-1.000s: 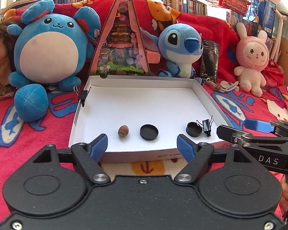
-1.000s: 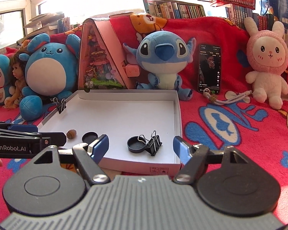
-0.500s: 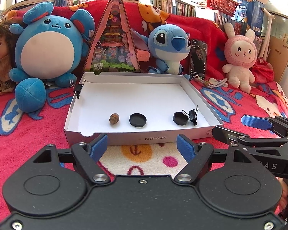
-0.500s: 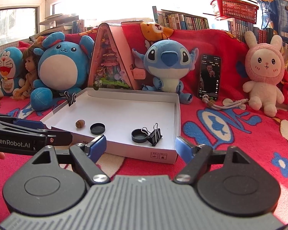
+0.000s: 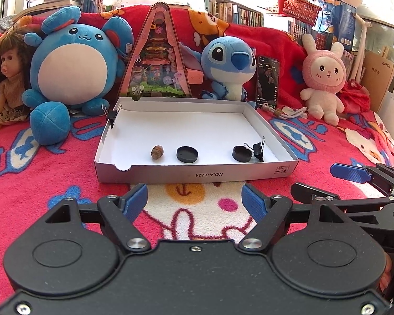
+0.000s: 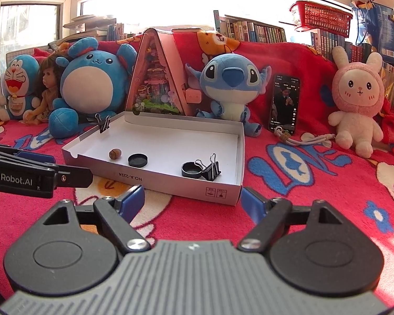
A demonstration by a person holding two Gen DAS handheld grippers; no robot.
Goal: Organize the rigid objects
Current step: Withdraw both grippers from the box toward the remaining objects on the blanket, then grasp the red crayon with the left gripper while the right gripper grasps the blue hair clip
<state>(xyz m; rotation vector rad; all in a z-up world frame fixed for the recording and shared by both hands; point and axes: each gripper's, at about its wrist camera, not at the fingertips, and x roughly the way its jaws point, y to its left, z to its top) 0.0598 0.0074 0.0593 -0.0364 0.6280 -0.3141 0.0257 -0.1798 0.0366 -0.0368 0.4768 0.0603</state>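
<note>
A shallow white box [image 5: 197,174] [image 6: 170,181] lies on the red blanket. In it, near the front wall, are a brown nut [image 5: 157,152] [image 6: 115,153], a flat black cap [image 5: 187,154] [image 6: 137,160], and a second black cap [image 5: 240,153] [image 6: 191,170] touching a black binder clip [image 5: 258,148] [image 6: 210,169]. Another binder clip [image 5: 112,115] [image 6: 104,124] grips the box's left wall. My left gripper [image 5: 194,202] is open and empty in front of the box. My right gripper [image 6: 193,200] is open and empty, before the box's front right corner.
Plush toys stand behind the box: a round blue one [image 5: 73,65], Stitch [image 5: 229,65], a pink rabbit [image 5: 324,78]. Also a doll [image 5: 9,78], a triangular toy pack [image 5: 159,60] and a phone [image 5: 268,78] with a lanyard. Bookshelves line the back.
Both grippers have drawn back from the box, which now sits farther off. Both stay open and empty. The items in the box have not moved.
</note>
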